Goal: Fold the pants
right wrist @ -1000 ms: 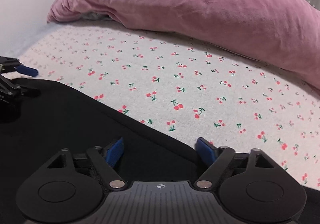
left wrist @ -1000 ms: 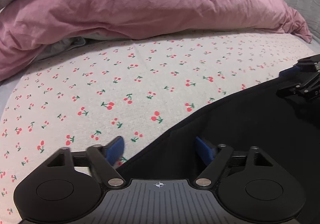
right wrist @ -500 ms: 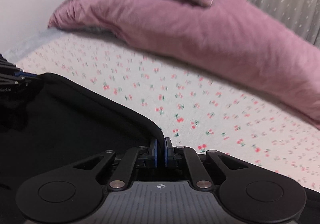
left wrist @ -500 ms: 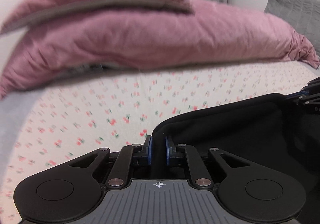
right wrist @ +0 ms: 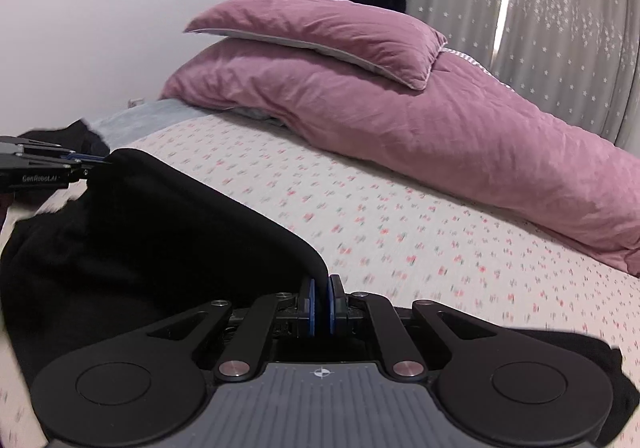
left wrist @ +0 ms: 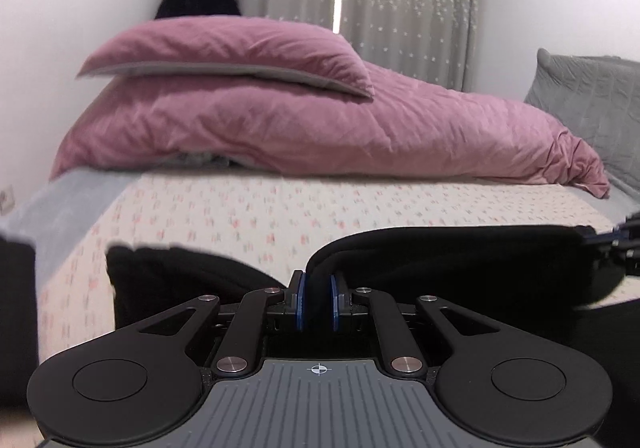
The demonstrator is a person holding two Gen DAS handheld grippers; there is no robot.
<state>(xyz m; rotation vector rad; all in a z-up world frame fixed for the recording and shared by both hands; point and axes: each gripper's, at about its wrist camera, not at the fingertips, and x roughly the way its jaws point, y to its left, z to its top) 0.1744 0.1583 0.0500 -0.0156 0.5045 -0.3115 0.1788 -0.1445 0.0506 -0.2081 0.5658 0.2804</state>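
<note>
Pants, black, hang clamped in left tongs and right tongs above the bed.

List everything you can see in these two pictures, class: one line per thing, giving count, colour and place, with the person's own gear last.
pants: one, black, lifted off the bed, edge pinched by both grippers
sheet: one, white with red cherry print, covering the bed
duvet: one, pink, heaped along the far side of the bed
pillow: one, pink, on top of the duvet
cushion: one, grey, far right
curtains: grey with white stars, behind the bed
left gripper: black, blue pads, shut on pants
right gripper: black, blue pads, shut on pants
</note>
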